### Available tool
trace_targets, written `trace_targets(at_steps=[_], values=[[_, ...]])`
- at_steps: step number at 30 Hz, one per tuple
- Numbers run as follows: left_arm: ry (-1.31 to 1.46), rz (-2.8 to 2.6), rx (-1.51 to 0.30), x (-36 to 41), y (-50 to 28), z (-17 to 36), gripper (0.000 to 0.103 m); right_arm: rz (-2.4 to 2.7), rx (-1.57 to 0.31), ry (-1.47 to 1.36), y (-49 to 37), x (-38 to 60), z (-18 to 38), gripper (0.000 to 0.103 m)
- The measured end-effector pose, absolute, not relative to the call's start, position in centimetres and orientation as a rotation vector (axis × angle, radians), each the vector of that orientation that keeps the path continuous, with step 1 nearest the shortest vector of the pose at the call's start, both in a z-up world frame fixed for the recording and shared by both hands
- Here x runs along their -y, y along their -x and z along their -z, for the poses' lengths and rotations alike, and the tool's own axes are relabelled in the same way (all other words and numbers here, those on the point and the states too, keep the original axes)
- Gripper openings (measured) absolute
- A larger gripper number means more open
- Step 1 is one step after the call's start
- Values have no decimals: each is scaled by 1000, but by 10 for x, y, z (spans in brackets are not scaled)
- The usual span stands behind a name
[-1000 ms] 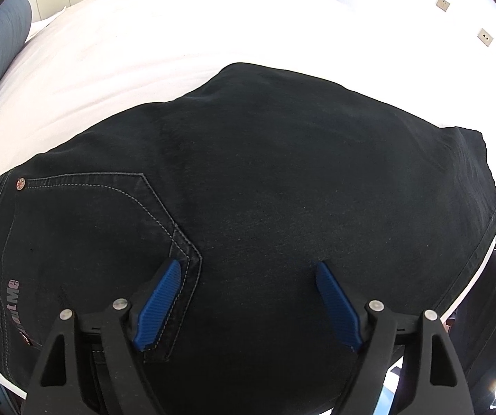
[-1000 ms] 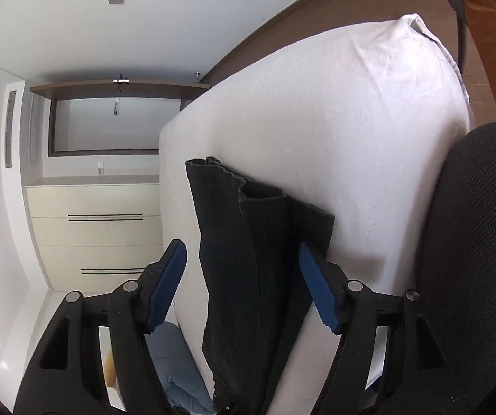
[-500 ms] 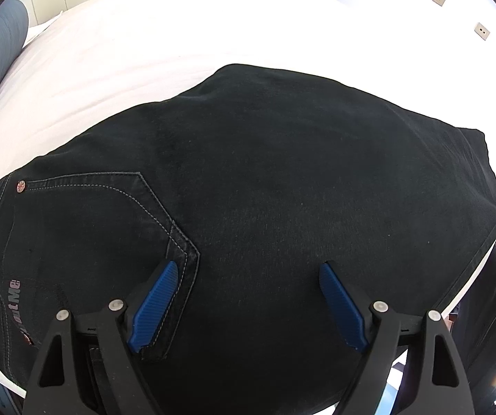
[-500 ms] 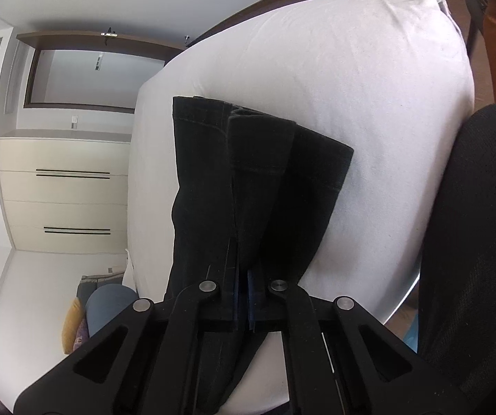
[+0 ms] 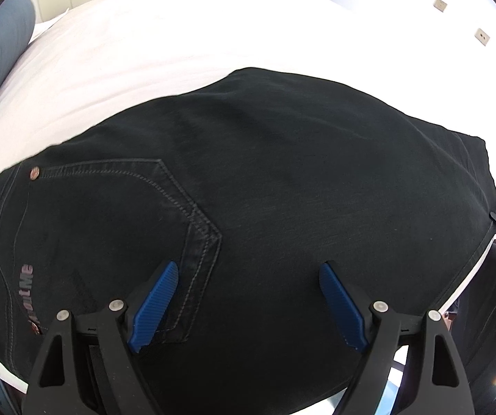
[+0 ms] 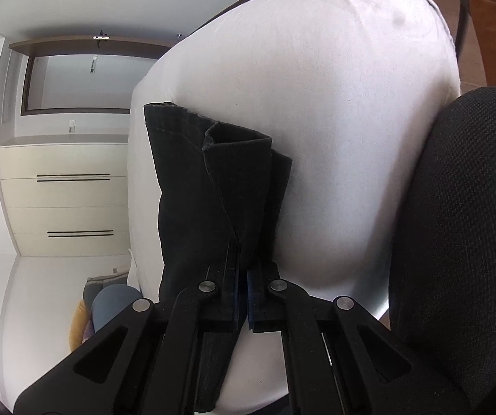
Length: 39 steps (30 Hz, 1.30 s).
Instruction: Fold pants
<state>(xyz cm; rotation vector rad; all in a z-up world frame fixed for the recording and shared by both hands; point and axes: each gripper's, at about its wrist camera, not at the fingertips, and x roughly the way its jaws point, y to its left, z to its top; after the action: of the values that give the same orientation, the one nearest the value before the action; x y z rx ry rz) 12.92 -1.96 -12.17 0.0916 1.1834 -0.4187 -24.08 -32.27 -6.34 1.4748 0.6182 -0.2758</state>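
With the black denim pants [image 5: 282, 207] spread on the white-sheeted bed [image 5: 178, 41], the right gripper [image 6: 242, 287] pinches only the hem end while the left gripper [image 5: 248, 297] hovers wide apart, so the stacked legs may slip or shear when lifted.

left claw [image 5: 248, 302]: fingers spread wide | right claw [image 6: 242, 288]: fingers pinched together

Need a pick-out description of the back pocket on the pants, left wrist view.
Start at the white bed; black pants lie across it. The pocket sits near their left end, outlined in pale double stitching, with a copper rivet at its corner, a point reaching the left gripper.
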Motion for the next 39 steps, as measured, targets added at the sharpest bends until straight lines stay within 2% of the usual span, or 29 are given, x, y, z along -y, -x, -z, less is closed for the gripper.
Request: trace_targets(at_steps=[2,4,11,14,18,22,25,26,27,33,37,39], values=[[-92,421,-1177,16,-130,123,85,289,-569,-1478,247,332,58,3],[-91,420,-1173,15,-129,124,85,341,-494,-1431,257,350,41,9],[-72,416,-1162,13,-123,123,88,519,-394,-1219,276,382,-39,9],[-84,408,-1159,17,-120,125,90,267,-504,-1126,213,346,-60,9],[-73,405,-1162,19,-118,125,90,-68,-739,-958,106,258,-64,9],[-60,408,-1163,21,-118,124,90,-147,-955,-878,18,206,-30,9],[-45,414,-1159,16,-118,125,90,-52,-1079,-836,-22,215,8,9],[-39,417,-1157,13,-119,125,90,-9,-1105,-843,-29,227,22,5],[-31,418,-1156,11,-119,126,90,-11,-1086,-904,-30,245,31,0],[-32,411,-1153,-5,-124,129,90,289,-820,-1049,-2,373,34,0],[-18,401,-1151,-8,-125,131,90,329,-707,-1054,17,406,-6,0],[-23,390,-1148,-8,-126,132,91,185,-690,-1034,23,386,-26,6]])
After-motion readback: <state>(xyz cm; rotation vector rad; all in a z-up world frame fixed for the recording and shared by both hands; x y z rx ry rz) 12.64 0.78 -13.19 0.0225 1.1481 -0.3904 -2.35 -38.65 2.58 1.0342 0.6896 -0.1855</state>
